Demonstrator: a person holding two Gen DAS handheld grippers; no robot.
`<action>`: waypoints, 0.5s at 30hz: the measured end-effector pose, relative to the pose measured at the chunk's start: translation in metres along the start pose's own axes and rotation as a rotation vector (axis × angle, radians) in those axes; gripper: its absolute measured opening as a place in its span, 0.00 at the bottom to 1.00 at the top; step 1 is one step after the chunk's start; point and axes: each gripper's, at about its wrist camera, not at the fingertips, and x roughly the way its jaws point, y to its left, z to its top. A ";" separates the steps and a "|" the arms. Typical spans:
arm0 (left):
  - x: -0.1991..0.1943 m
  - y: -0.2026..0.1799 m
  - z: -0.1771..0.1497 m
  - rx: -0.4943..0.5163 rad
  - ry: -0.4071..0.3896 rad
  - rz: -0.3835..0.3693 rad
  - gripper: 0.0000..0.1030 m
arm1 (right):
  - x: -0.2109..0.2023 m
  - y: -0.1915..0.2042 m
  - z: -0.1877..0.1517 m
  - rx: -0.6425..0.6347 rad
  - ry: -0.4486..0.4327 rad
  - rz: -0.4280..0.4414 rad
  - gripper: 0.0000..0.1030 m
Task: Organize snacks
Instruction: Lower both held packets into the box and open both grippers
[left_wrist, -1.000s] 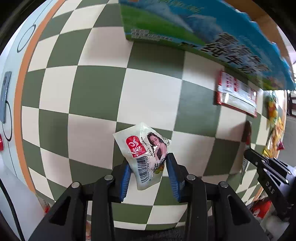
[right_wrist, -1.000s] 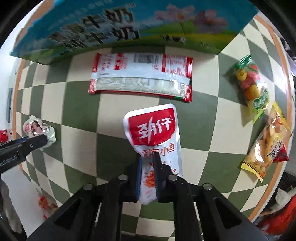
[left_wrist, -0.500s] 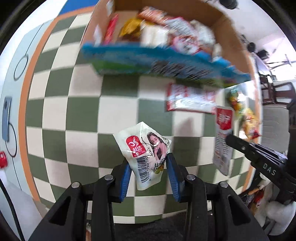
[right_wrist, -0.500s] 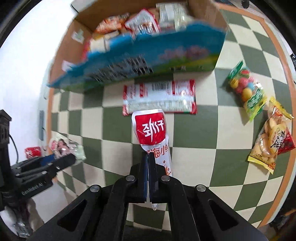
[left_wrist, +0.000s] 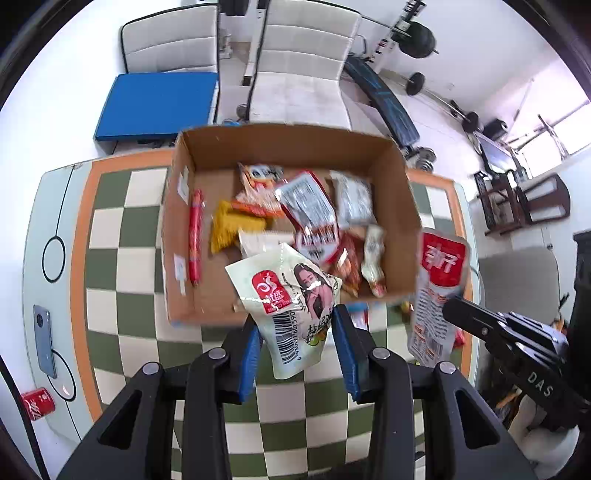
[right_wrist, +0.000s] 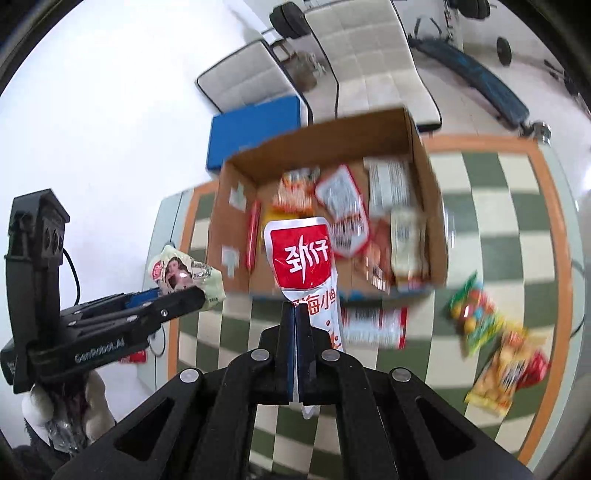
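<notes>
- The left gripper (left_wrist: 297, 345) has its blue pads pressed on the lower part of a pale snack packet (left_wrist: 291, 306) printed with a red logo, a portrait and a barcode; the packet stands up between the jaws, in the air over the near edge of the cardboard box (left_wrist: 184, 206).
- The right gripper (right_wrist: 295, 350) is squeezed tight on the bottom of a long red-and-white fish snack pouch (right_wrist: 304, 264), whose red top rises in front of the box's near wall.
- Seen from the left wrist, the right gripper and its pouch hang just outside the box's right wall; seen from the right wrist, the left gripper and its packet are off the box's left side.
- The open box sits on the green-and-cream checked counter (left_wrist: 122, 258) and already holds a red sausage stick (left_wrist: 195, 236), a yellow packet (left_wrist: 231, 229) and several red and silver pouches, blurred.
- On the counter in front of the box lies a red-edged white packet (right_wrist: 373, 326); to the right are a bag of coloured candies (right_wrist: 472, 317) and a yellow-and-red snack bag (right_wrist: 506, 373).
- At the counter's left edge lie a phone (left_wrist: 44, 341) and a red can (left_wrist: 38, 402).
- Behind the counter stand white chairs (left_wrist: 306, 66) and a blue pad (left_wrist: 157, 105).
</notes>
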 end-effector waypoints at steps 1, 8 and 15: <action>0.004 0.003 0.010 -0.003 0.010 0.004 0.33 | 0.001 0.000 0.009 -0.004 -0.005 -0.005 0.01; 0.048 0.037 0.043 -0.083 0.123 0.000 0.34 | 0.036 0.002 0.062 -0.010 0.018 -0.029 0.01; 0.090 0.066 0.039 -0.171 0.247 0.039 0.34 | 0.096 0.000 0.082 0.009 0.126 -0.039 0.02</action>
